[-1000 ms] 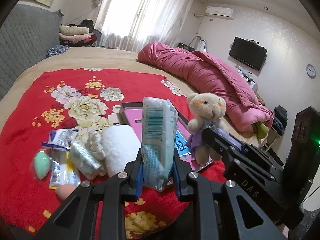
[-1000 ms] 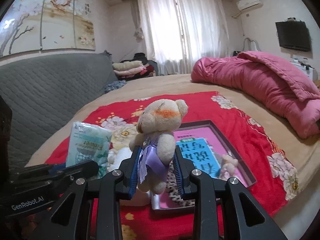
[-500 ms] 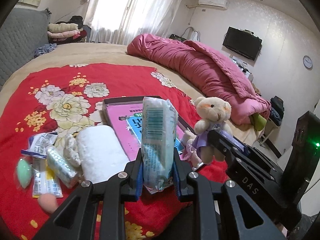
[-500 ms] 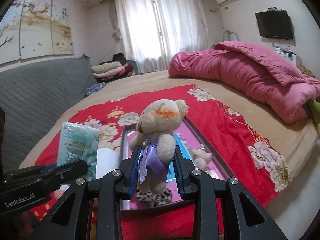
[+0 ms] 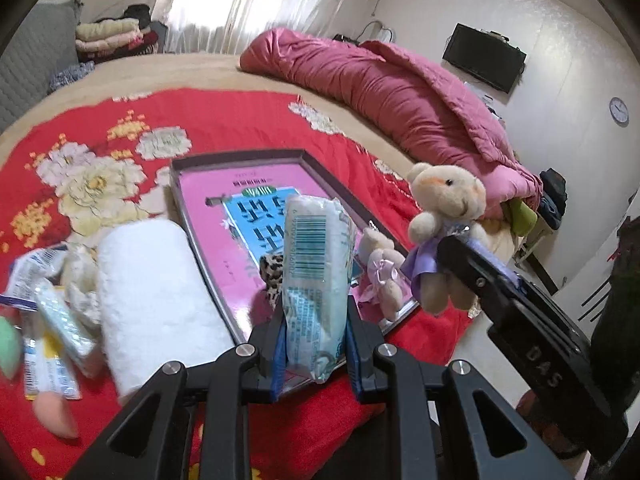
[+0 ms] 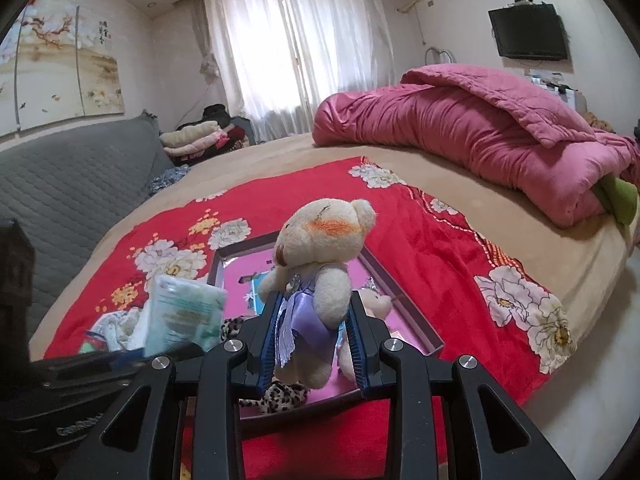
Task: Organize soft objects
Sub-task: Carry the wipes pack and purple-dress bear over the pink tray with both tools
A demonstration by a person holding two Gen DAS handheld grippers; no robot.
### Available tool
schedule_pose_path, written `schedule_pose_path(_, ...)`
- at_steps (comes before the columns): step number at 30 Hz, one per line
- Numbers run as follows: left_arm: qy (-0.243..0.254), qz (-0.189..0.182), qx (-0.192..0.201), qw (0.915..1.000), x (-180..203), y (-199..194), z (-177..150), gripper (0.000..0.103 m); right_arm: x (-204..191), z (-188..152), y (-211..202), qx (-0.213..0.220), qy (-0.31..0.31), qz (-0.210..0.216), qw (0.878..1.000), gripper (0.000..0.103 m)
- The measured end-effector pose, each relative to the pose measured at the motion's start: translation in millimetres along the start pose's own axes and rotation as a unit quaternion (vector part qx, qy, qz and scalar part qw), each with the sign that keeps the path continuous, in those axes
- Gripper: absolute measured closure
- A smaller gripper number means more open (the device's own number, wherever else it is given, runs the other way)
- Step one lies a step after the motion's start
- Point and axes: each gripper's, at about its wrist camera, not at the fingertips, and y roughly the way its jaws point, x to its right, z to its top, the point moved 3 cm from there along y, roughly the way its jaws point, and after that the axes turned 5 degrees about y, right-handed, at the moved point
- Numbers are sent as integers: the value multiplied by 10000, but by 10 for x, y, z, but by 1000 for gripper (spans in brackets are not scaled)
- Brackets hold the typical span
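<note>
Inventory: 2 grippers, 1 tray, 1 tissue pack, 2 plush bears, 1 towel roll, 1 leopard-print item, 2 egg-shaped sponges; sachet count at far left unclear due to blur.

Left gripper (image 5: 316, 344): fingers closed to pack width, pinching the tissue pack (image 5: 316, 276) at its lower end. Pack stands upright betw. the blue pads, barcode side facing the cam, top end well above the fingertips. Pack is held over the near edge of the tray (image 5: 192, 216).

Right gripper (image 6: 314, 344): fingers pinching the large bear (image 6: 320, 264) at the torso, over its purple dress. Head and arms sit above the pads; legs hang below them. Bear is upright, over the near part of the tray.

Tray: dark frame, pink liner w/ blue printed card, lying on the red floral blanket (image 5: 224, 120). Inside, near end: small bear (image 5: 382, 272) w/ pink bow, right side; leopard-print item (image 5: 272, 270), just left of it.

Left of tray, on blanket: white towel roll (image 5: 156, 300), touching the tray's left rim. Further left: sachets (image 5: 60, 320), green sponge (image 5: 8, 348), pink sponge (image 5: 54, 416).

Far right: pink quilt (image 5: 400, 96), bunched on the bed.
</note>
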Motion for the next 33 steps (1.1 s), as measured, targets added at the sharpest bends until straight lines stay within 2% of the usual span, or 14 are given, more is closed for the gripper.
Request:
schedule_pose_path(12,192,31,-548,9983,73,412,-106,78,28,-96,207,-365,-98,-37,9993,71)
schedule_pose_path(23,286,59,-615,9977,83,473,-121,78,45,-158,486,-725,-145,-46,9972,71)
schedule_pose_path(33,476,194,-635,9967,106,504,-146,78,67,-256,772,-1368,-121,0,9905,70)
